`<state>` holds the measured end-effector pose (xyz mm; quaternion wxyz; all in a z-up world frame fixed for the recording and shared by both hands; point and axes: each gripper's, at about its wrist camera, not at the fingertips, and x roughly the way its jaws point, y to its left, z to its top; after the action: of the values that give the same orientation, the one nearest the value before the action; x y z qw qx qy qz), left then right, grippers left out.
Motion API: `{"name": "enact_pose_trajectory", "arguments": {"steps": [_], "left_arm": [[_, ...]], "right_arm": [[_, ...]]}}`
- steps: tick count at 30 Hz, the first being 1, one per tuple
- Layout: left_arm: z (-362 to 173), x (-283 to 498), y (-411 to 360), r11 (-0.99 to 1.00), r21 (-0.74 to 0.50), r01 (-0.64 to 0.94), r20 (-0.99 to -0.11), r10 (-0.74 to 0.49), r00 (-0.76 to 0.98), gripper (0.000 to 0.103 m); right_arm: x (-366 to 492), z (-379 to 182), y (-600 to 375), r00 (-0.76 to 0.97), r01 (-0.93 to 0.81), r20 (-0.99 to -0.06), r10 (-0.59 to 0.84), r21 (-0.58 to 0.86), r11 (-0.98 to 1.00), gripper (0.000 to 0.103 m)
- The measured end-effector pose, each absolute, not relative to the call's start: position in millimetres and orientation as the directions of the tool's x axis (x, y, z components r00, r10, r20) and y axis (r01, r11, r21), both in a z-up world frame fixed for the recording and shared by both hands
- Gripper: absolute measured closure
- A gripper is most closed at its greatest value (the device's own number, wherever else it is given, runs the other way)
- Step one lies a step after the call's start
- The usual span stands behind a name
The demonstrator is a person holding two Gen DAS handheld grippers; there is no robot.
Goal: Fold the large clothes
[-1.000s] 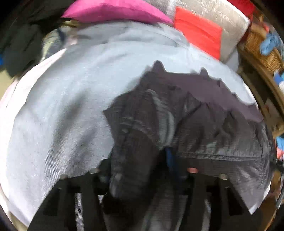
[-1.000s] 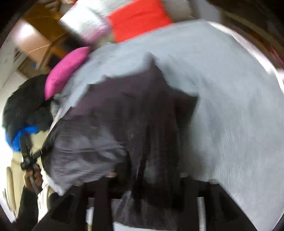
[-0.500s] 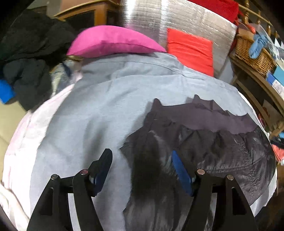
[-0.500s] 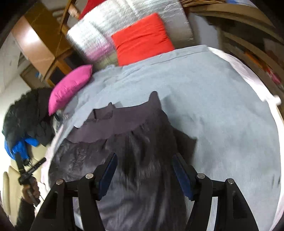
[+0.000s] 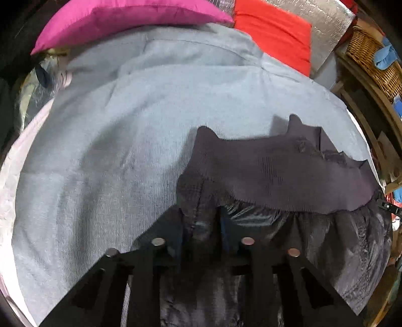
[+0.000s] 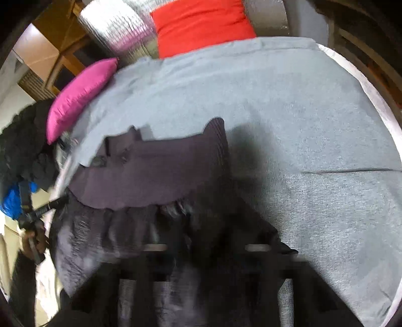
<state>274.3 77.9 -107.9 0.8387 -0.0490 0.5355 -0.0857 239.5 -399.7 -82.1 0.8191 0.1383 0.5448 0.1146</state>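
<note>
A dark purple-black jacket (image 5: 276, 171) with a ribbed hem band lies on a grey blanket (image 5: 113, 151); it also shows in the right wrist view (image 6: 150, 171). My left gripper (image 5: 201, 234) is shut on the jacket's left edge below the ribbed band. My right gripper (image 6: 206, 241) is shut on the jacket's right edge; that view is blurred. The shiny quilted body (image 5: 339, 246) hangs toward the near edge.
A pink cushion (image 5: 125, 17) and a red cushion (image 5: 273, 30) lie at the far side of the grey blanket (image 6: 301, 138). A wicker basket (image 5: 371, 57) stands at the right. Dark clothes (image 6: 22, 143) are piled at the left.
Both grippers were open around the jacket's edges half a second ago; now both have closed on the fabric and lowered toward it.
</note>
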Motion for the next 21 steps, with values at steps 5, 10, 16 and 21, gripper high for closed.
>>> {"name": "enact_pose_trajectory", "arguments": {"steps": [5,10,16,21], "left_arm": [[-94.3,262.0,76.0,0.987,-0.142,0.078,-0.840,-0.162,0.519,0.093],[-111.5,260.3,64.4,0.996,-0.079,0.052,-0.865,-0.094,0.493,0.083],[-55.1,214.0,79.8,0.998,-0.070,0.005,-0.795,-0.059,0.603,0.052],[-21.0,149.3,81.3,0.999,-0.046,-0.018,-0.713,-0.020,0.701,0.036]], "right_arm": [[230.4,-47.4,-397.3,0.494,-0.085,-0.824,0.277,0.271,0.959,0.096],[228.1,-87.1,-399.8,0.460,0.007,-0.863,0.208,0.238,0.971,0.096],[203.4,-74.6,-403.6,0.516,0.094,-0.837,0.182,0.266,0.959,0.071],[143.0,-17.4,-393.2,0.665,0.056,-0.725,0.177,0.285,0.957,0.030]]}}
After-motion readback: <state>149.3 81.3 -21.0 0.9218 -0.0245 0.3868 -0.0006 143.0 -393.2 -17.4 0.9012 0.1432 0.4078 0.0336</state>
